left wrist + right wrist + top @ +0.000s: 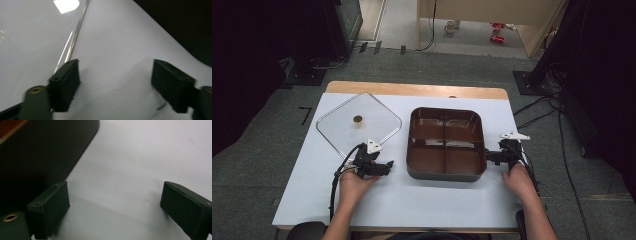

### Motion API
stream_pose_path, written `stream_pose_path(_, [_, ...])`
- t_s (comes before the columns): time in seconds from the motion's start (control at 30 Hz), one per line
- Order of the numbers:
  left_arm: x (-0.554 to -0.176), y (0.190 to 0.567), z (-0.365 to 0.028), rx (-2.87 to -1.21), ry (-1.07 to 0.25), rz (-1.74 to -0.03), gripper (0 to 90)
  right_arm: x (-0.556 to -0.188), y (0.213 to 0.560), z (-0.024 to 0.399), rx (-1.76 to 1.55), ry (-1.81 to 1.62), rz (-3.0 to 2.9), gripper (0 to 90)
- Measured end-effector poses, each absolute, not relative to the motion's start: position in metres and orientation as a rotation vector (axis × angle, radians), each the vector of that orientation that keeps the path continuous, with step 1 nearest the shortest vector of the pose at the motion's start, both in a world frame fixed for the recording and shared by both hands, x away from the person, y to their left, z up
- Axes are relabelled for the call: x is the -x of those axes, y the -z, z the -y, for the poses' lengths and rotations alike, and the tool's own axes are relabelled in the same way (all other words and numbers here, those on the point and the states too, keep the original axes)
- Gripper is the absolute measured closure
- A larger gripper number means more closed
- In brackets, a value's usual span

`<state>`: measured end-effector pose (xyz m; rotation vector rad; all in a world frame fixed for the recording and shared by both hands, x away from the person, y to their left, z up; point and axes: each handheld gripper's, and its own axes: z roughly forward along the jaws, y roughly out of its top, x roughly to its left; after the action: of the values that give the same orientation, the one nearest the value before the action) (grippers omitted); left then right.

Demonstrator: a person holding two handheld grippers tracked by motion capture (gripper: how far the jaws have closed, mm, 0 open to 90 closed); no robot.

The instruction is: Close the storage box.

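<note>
1. No writing is readable anywhere.
2. The clear square lid (358, 123) with a brass knob (358, 119) lies flat at the table's (412, 200) left.
3. The left gripper (388, 165), jaws apart and empty, sits just beside the lid's near edge.
4. The brown four-compartment tray (446, 143) stands centre-right.
5. The right gripper (490, 156), jaws spread and empty, is by the tray's right wall.

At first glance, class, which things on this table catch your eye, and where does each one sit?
A dark brown tray split into four compartments sits right of the table's middle. Left of it a clear square lid with a small gold knob lies flat on the white tabletop. The left tongs rest open at the lid's near edge, and the right tongs sit open beside the tray's right wall.
</note>
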<state>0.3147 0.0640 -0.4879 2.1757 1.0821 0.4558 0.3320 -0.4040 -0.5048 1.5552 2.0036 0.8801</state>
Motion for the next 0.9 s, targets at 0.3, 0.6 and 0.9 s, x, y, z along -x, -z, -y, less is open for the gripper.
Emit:
stream_pose_path(0.3, [-0.325,0.466,-0.068,-2.203,-0.333,-1.014,35.9,-0.332,0.505,0.404,-1.555,-0.88,-2.004,7.8])
stream_pose_path(0.6, [-0.339,0.453,-0.081,-2.181,-0.371,-1.023,36.1,-0.332,0.505,0.404,-1.555,-0.878,-2.003,7.8])
stream_pose_path(0.9, [-0.357,0.446,-0.084,-2.149,-0.323,-1.024,35.9,-0.332,0.505,0.404,-1.554,-0.877,-2.003,7.9])
